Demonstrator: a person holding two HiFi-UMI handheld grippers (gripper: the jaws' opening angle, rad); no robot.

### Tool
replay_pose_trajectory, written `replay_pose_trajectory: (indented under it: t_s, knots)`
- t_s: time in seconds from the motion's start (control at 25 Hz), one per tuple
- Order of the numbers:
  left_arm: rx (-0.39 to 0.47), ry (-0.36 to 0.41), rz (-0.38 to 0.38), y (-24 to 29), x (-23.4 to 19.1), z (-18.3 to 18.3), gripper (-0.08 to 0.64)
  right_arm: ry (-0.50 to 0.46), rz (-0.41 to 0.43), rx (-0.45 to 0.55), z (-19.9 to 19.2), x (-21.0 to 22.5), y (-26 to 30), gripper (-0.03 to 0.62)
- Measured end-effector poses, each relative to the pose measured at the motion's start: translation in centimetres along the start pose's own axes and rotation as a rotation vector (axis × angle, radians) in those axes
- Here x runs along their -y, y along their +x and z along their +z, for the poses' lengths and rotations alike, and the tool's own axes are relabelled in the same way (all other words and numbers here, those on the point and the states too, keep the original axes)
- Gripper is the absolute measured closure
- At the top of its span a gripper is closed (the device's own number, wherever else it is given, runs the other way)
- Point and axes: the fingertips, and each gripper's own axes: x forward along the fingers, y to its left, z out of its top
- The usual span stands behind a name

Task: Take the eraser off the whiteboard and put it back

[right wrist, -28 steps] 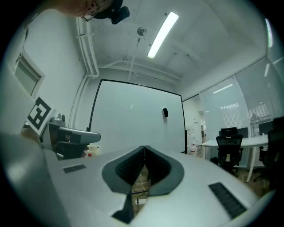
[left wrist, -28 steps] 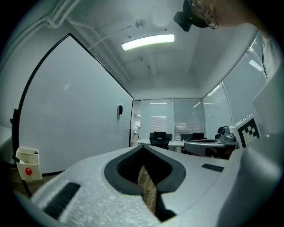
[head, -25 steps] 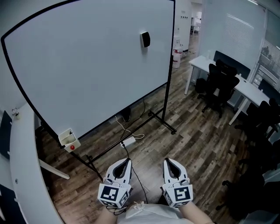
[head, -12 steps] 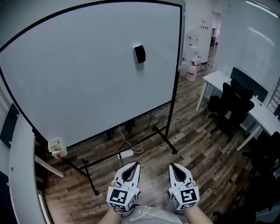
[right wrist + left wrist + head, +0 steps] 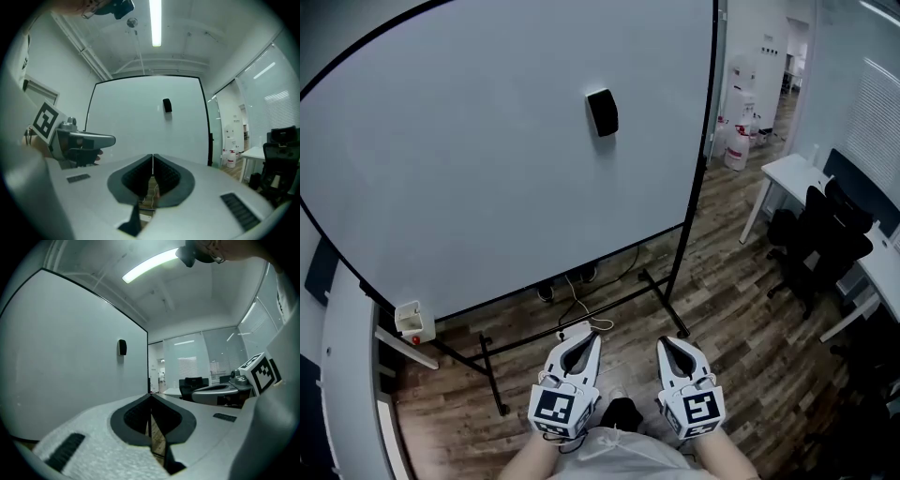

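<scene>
We judge the step in hand to be the approach: the small black rectangular eraser (image 5: 602, 112) sits high on the large white black-framed whiteboard (image 5: 478, 178), towards its right edge, and both tools are well short of it, held low and close to the body. Nothing touches the eraser yet.

To do this well, we should close in on the board squarely, minding the black metal feet of the board's stand (image 5: 659, 291) and the white cable (image 5: 578, 302) that lies on the wooden plank floor (image 5: 722, 291) under it. One gripper needs raising to the eraser's height, and its jaws must be spread wider than the eraser before it arrives. The right gripper view has the eraser almost straight above its jaw line, so that side looks the better placed. We should come at the eraser face on and take it by its two side edges. The eraser presumably clings to the board, so a straight pull away from the surface should free it more cleanly than a sideways drag.

As for the claws, the left gripper (image 5: 590, 336) has its jaws pressed together, with only a thin slit of floor showing between them, and it holds nothing. The right gripper (image 5: 667, 342) is likewise pressed together and empty. Both point forward and level towards the board.
</scene>
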Motion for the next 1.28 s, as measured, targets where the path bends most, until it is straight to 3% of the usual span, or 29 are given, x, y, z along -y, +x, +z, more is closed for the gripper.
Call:
replay_pose_trajectory:
  t_s: [0.44, 0.72, 1.0, 1.16, 1.28]
  knots:
    - [0.066, -0.019, 0.057, 12.4, -9.6, 1.9, 0.545, -0.03, 0.043, 0.051, 3.8, 6.4, 15.1, 0.565]
    - [0.079, -0.016, 0.227, 13.3, -14.9, 2.8, 0.545, -0.033, 0.153, 0.063, 5.5, 7.0, 22.0, 0.565]
    - [0.061, -0.001, 0.4, 13.8, -16.7, 3.7, 0.545, -0.014, 0.255, 0.08, 6.9, 8.1, 26.5, 0.565]
    - [0.061, 0.036, 0.448, 15.0, -16.9, 4.7, 0.545, -0.052, 0.311, 0.078, 8.3, 8.3, 28.8, 0.563]
    - [0.05, 0.055, 0.497, 15.8, -17.4, 5.2, 0.545, -0.133, 0.307, 0.135, 11.6, 8.3, 30.2, 0.563]
